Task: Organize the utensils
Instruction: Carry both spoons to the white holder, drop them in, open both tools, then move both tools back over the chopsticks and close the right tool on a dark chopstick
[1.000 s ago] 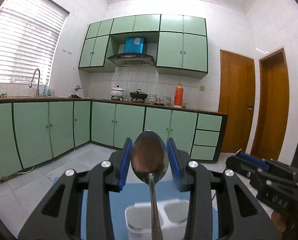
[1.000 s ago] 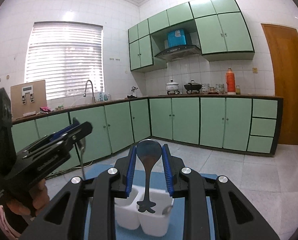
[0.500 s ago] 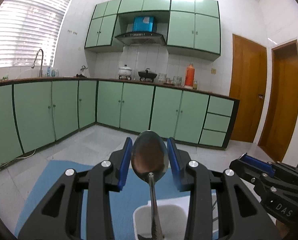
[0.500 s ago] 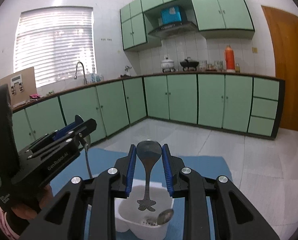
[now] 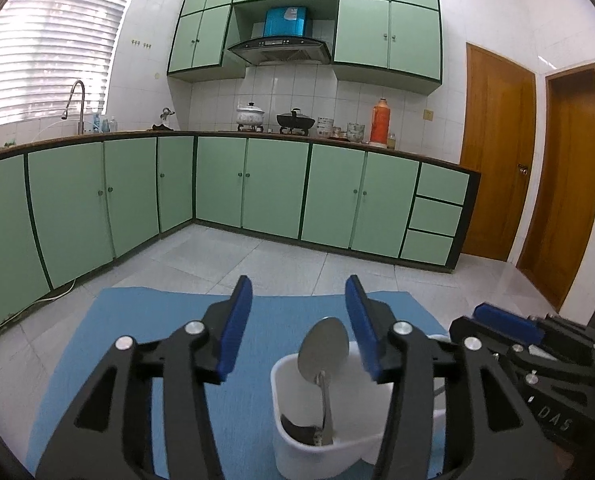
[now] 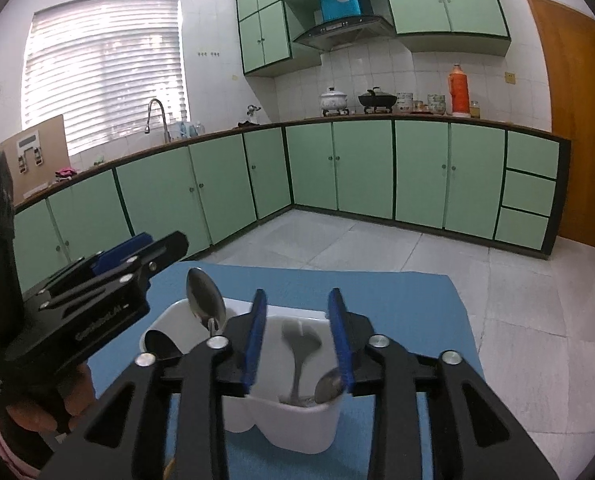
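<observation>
Spoons point(image 5: 323, 350) stand loose in the white caddy point(image 6: 297, 420) mid-mat point(image 5: 137, 320), both hand-held grippers, left point(image 5: 299, 324) and right point(image 6: 297, 340), spread wide and empty right above it. Clip a rim or handle lifting away and the light caddy tips.

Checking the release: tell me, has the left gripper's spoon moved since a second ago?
Yes. The spoon has dropped out of the open left gripper into the white holder; earlier its bowl sat clamped between the jaws.
</observation>
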Tool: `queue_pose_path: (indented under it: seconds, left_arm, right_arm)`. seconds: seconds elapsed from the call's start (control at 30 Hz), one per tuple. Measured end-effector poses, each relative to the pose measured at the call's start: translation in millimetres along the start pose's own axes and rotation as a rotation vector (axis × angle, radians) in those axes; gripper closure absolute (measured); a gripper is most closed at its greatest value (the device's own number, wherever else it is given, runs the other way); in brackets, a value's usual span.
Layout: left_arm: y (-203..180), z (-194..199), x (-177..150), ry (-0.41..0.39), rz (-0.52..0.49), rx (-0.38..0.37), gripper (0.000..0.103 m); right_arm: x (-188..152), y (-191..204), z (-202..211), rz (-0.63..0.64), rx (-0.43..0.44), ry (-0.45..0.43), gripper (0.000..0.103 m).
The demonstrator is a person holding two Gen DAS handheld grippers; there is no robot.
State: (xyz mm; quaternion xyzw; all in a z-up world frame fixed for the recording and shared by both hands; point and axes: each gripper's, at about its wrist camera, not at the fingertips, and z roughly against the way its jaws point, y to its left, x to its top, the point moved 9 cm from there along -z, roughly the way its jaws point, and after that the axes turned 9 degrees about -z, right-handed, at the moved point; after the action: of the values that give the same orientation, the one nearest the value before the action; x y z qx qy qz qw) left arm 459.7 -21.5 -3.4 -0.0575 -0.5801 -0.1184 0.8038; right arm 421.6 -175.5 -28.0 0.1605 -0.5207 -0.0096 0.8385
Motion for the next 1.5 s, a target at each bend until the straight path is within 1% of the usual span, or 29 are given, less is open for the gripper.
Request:
queue_pose_path:
  seconds: [0.13, 0.17, 0.23, 0.3, 0.43, 0.5, 0.6, 0.7, 0.9, 1.0, 1.07, 1.23, 1.33, 1.43, 1.5]
  left_arm:
    - [1, 18, 1, -0.015, 0.005, 0.004, 0.042]
    - [3, 26, 0, -0.020, 0.007, 0.003, 0.040]
    - [4, 39, -1, -0.029, 0.009, 0.007, 0.033]
    - [5, 53, -4, -0.031, 0.010, 0.014, 0.028]
    - [6, 82, -19, -0.021, 0.024, 0.010, 0.017]
    - [4, 94, -29, -0.011, 0.019, 0.007, 0.014]
    - [1, 113, -49, 0.015, 0.011, 0.013, 0.012]
    - [-3, 129, -70, 0.050, 0.004, 0.008, 0.009]
    - [-13, 158, -115, 0.129, 0.003, 0.005, 0.008]
    - [-18, 173, -134, 0.142, 0.004, 0.016, 0.008]
    - [-22, 183, -146, 0.138, 0.005, 0.031, 0.008]
    - [-30, 200, -175, 0.138, -0.023, 0.072, 0.008]
    - [-33, 208, -188, 0.146, -0.014, 0.070, 0.008]
    - [-31, 217, -200, 0.150, -0.002, 0.079, 0.008]
    - [-29, 221, -208, 0.160, -0.001, 0.087, 0.008]
  right_arm:
    - [2, -5, 20, 0.001, -0.024, -0.039, 0.054]
    - [2, -7, 24, -0.002, -0.030, -0.044, 0.050]
    - [0, -9, 35, -0.004, -0.040, -0.059, 0.046]
    - [-5, -11, 50, 0.001, -0.052, -0.075, 0.036]
    - [-22, -14, 78, 0.006, -0.076, -0.101, 0.023]
    - [-29, -15, 88, 0.009, -0.086, -0.104, 0.014]
    - [-46, -16, 107, 0.008, -0.102, -0.110, 0.010]
    - [-62, -14, 122, 0.009, -0.100, -0.100, 0.008]
    - [-99, -17, 148, -0.018, -0.114, -0.077, 0.008]
    - [-122, -18, 156, -0.029, -0.141, -0.066, 0.008]
    - [-138, -21, 161, -0.039, -0.158, -0.059, 0.008]
    - [-177, -27, 172, -0.066, -0.188, -0.038, 0.008]
    - [-197, -29, 179, -0.061, -0.209, -0.040, 0.009]
    - [-212, -26, 186, -0.028, -0.233, -0.049, 0.014]
    - [-222, -23, 188, -0.013, -0.232, -0.042, 0.022]
